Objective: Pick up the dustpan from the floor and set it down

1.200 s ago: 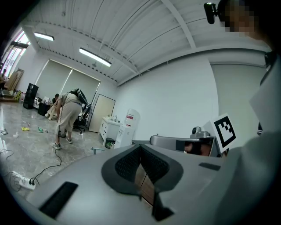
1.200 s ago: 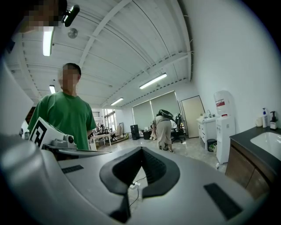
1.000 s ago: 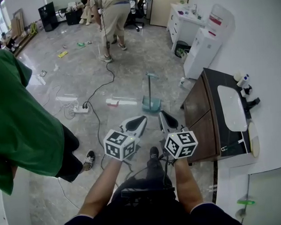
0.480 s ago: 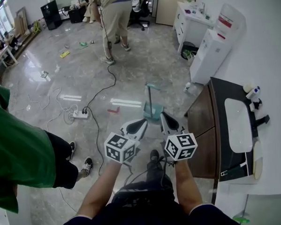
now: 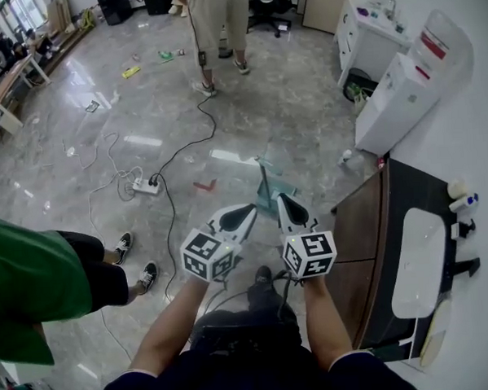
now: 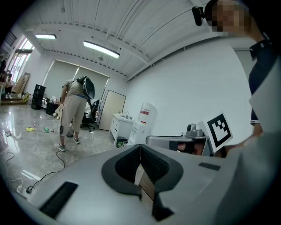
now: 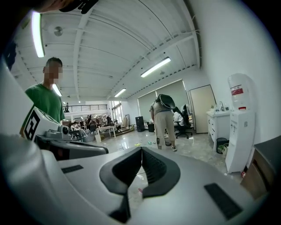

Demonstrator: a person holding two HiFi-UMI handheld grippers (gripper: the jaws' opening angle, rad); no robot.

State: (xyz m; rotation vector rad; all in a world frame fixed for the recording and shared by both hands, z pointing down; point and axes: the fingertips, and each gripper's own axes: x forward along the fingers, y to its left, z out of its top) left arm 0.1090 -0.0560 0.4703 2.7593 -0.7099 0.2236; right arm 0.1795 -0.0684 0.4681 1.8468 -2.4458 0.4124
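Observation:
A teal dustpan (image 5: 268, 199) with a long upright handle stands on the grey marble floor, just beyond my two gripper tips in the head view. My left gripper (image 5: 246, 209) points at it from the lower left, with its jaws shut and empty. My right gripper (image 5: 283, 201) is held beside it, also shut with nothing between its pads. In the left gripper view the left gripper (image 6: 140, 147) has its dark pads meeting. The right gripper (image 7: 141, 151) looks the same in its own view. The gripper noses hide the pan's lower part.
A dark cabinet with a white sink (image 5: 417, 258) stands close on the right, a white water dispenser (image 5: 405, 90) beyond it. A power strip (image 5: 146, 186) and cables lie left of the dustpan. A person in green (image 5: 24, 287) stands at the left, another person (image 5: 216, 12) farther off.
The dustpan has drawn closer to my gripper tips as I walked forward. The person in green has slid toward the lower left of the head view. Both grippers stay shut.

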